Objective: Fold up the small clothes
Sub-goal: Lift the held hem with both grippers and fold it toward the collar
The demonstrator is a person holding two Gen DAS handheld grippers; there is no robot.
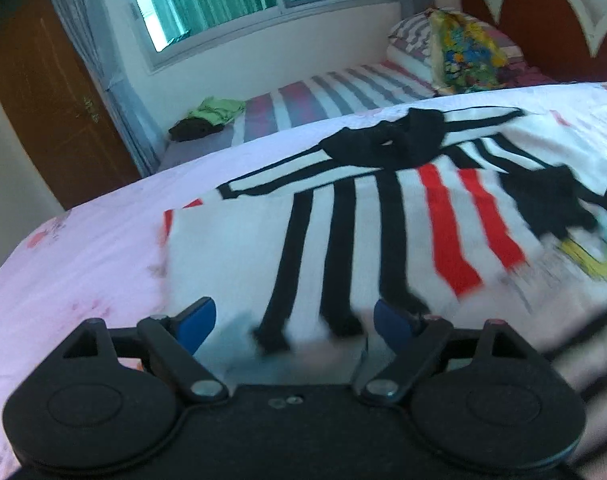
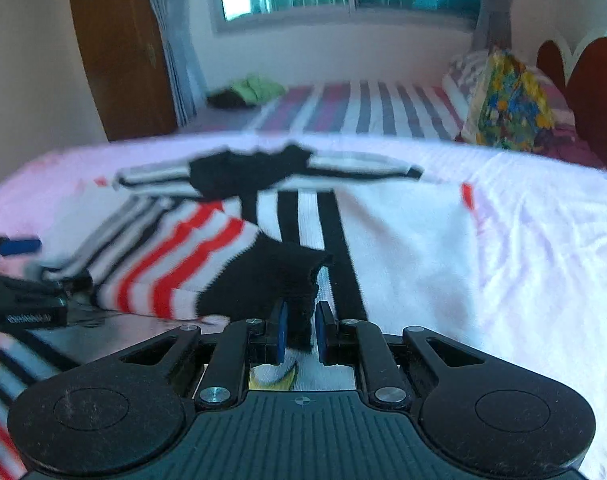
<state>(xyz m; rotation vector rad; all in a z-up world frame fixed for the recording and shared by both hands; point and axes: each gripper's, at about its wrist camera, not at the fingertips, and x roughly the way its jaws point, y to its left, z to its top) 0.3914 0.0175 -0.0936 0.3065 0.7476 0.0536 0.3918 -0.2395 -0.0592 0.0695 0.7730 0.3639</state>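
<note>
A small white shirt point(image 1: 375, 220) with black and red stripes and a black collar lies on the pink bedsheet point(image 1: 83, 248). My left gripper point(image 1: 293, 322) is open, its blue pads point(image 1: 199, 316) wide apart over the shirt's near hem. In the right wrist view the shirt point(image 2: 403, 248) lies spread with one sleeve folded across it. My right gripper point(image 2: 299, 332) is shut on the sleeve's black cuff point(image 2: 279, 284) and holds it above the shirt body. The left gripper point(image 2: 19, 280) shows at that view's left edge.
A second bed point(image 1: 335, 92) with a striped sheet stands behind, holding a green and dark clothes pile point(image 1: 207, 118) and a colourful pillow point(image 1: 467, 52). A brown door point(image 1: 51, 92) is at the left, and a window with a curtain is behind.
</note>
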